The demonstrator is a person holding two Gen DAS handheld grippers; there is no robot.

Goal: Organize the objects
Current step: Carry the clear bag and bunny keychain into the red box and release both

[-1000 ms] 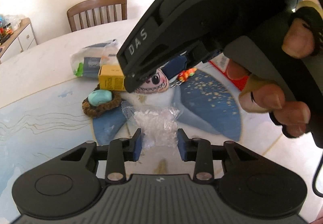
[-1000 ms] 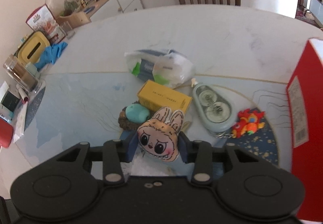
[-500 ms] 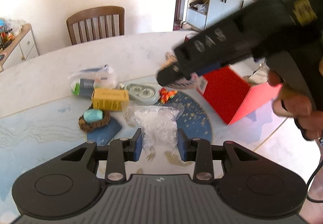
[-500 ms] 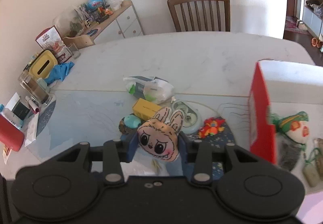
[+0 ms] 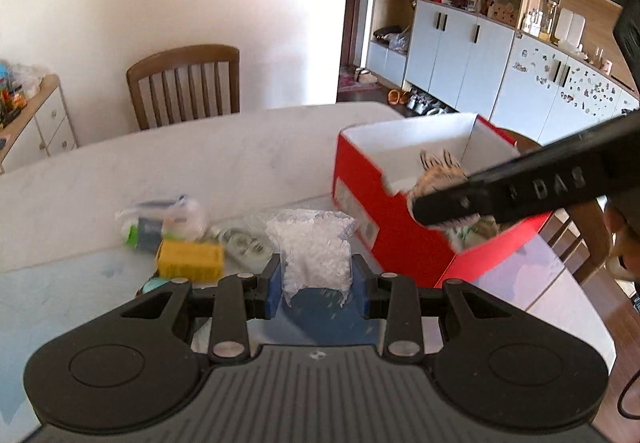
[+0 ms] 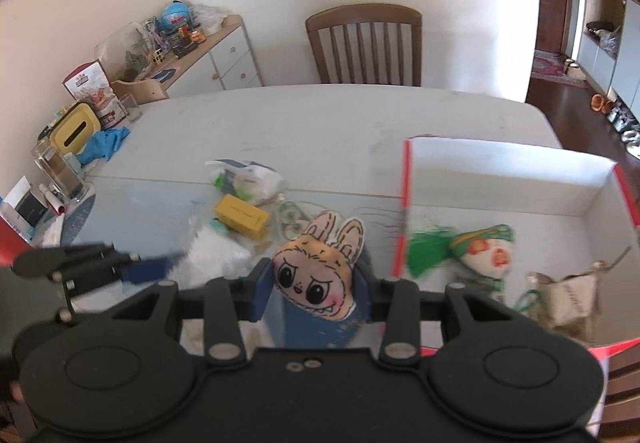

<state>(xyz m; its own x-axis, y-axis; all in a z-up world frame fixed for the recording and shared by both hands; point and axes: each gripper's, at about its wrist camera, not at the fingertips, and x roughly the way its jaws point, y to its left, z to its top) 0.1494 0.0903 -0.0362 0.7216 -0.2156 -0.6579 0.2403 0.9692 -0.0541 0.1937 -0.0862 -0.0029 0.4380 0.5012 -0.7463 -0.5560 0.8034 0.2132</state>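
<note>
The task is judged to be partly done; inside the red box [image 6: 404, 203], whose white interior is open to view, a green-tasselled sachet [image 6: 480, 247] and a small beige pouch [image 6: 568, 295] are already lodged, while several things are left on the table [image 5: 240, 147]. The right gripper [image 6: 312, 291] is clamped on a flat bunny-eared plush charm [image 6: 316, 279], which is held off the table just beside the box's near wall, not yet over the opening as far as can be told; the left gripper [image 5: 316, 283] is clamped on a clear bag of white crystals [image 5: 312, 255], held above the table and short of the box. Neither item is released yet. On the table a yellow carton [image 5: 190, 261], a plastic-wrapped packet [image 5: 160, 221], a grey oval item [image 5: 240, 245] and a teal object [image 5: 154, 285], seen only in part, are grouped close together and remain to be gathered; both held items are presumably meant for the box, though that is a judgement only. The clutter at the table's far left edge is probably not part of the task.
</note>
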